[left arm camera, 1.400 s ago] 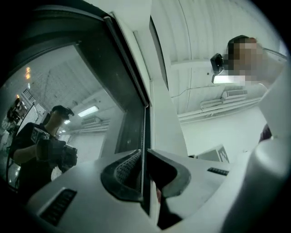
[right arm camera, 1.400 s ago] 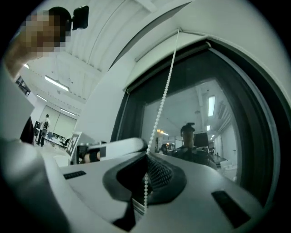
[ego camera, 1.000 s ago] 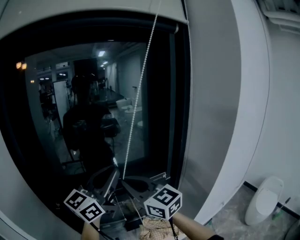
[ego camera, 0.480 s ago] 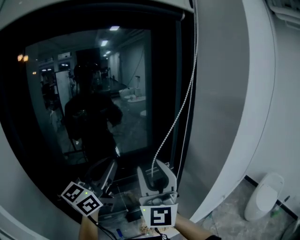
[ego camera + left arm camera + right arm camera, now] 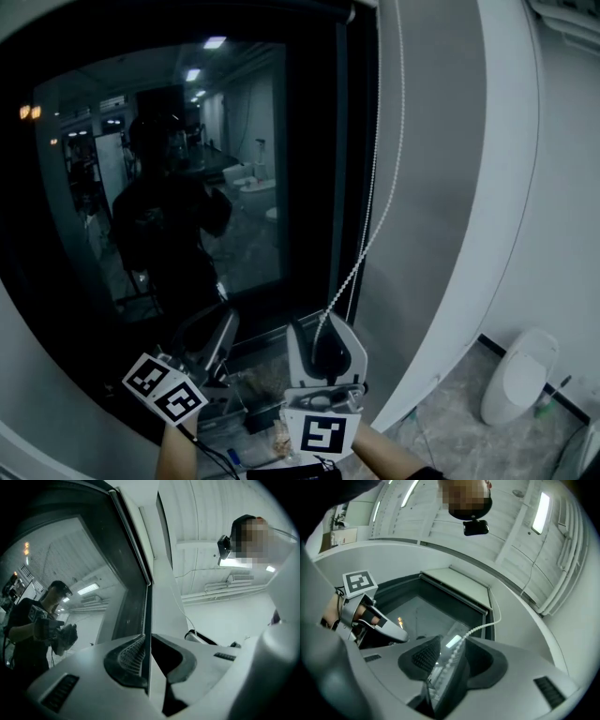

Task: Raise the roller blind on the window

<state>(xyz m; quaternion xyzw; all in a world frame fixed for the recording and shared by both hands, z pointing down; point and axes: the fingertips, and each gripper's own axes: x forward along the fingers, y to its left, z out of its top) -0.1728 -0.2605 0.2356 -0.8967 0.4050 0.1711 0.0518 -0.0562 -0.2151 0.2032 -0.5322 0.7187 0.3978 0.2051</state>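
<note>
The window (image 5: 187,187) is dark glass, and the pale roller blind (image 5: 459,584) sits high at its top. A white bead chain (image 5: 380,225) hangs down by the right side of the frame and curves slackly into my right gripper (image 5: 323,330). Its jaws have just been opening, and they stand open with the chain (image 5: 476,629) lying loose between the pads of the right gripper (image 5: 449,651). My left gripper (image 5: 217,328) is held lower left, in front of the glass, shut and empty. In the left gripper view the left gripper (image 5: 146,644) has its pads together.
A grey wall panel (image 5: 431,187) stands right of the window frame. A white rounded object (image 5: 520,375) sits on the floor at the right. Small clutter (image 5: 253,412) lies at the foot of the window. The glass reflects the person holding the grippers.
The right gripper has risen, moved right and rolled, so its marker cube now faces the head camera. Its jaws have parted. The chain has gone from a taut diagonal to a slack curve.
</note>
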